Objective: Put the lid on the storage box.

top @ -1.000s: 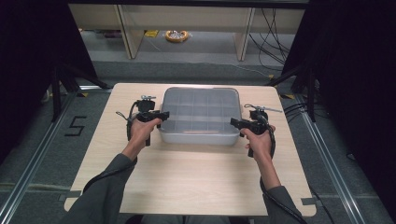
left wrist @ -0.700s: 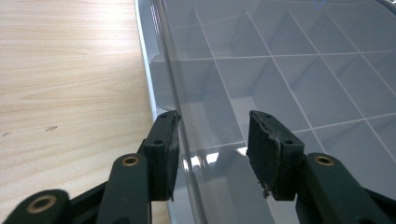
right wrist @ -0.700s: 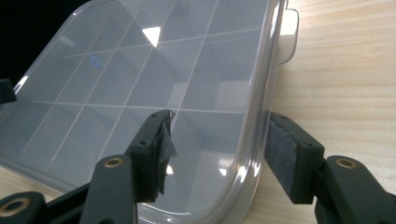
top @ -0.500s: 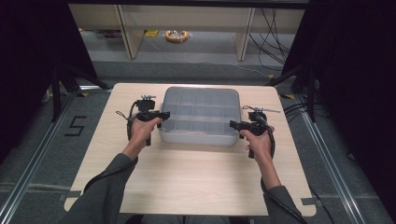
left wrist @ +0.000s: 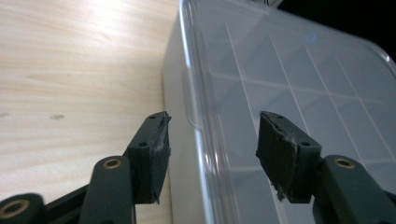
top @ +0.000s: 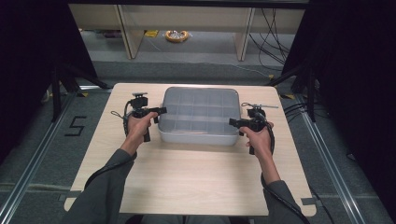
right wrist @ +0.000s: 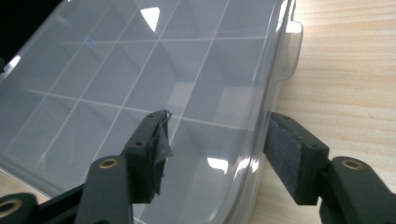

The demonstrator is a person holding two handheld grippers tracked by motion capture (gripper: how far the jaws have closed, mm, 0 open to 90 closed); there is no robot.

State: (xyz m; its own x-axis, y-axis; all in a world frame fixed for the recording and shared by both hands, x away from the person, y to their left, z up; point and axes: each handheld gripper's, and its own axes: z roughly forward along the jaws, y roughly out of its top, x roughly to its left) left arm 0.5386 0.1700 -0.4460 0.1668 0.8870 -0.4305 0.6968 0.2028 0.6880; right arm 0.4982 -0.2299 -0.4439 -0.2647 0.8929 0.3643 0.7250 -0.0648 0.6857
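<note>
A clear plastic compartment box with a flat lid stands at the middle of the wooden table. My left gripper is at its left side, open. In the left gripper view the jaws straddle the box's rim, one finger outside over the wood, the other above the lid. My right gripper is at the box's right front corner, also open. In the right gripper view it straddles the box's rim, one pad outside. Neither grips.
The table's near half is bare wood. Beyond the far edge the floor holds shelf legs, cables and a yellow ring-shaped object. Dark curtains stand at both sides.
Hardly anything differs: both hands keep their places at the box's two sides, and the box stays where it was.
</note>
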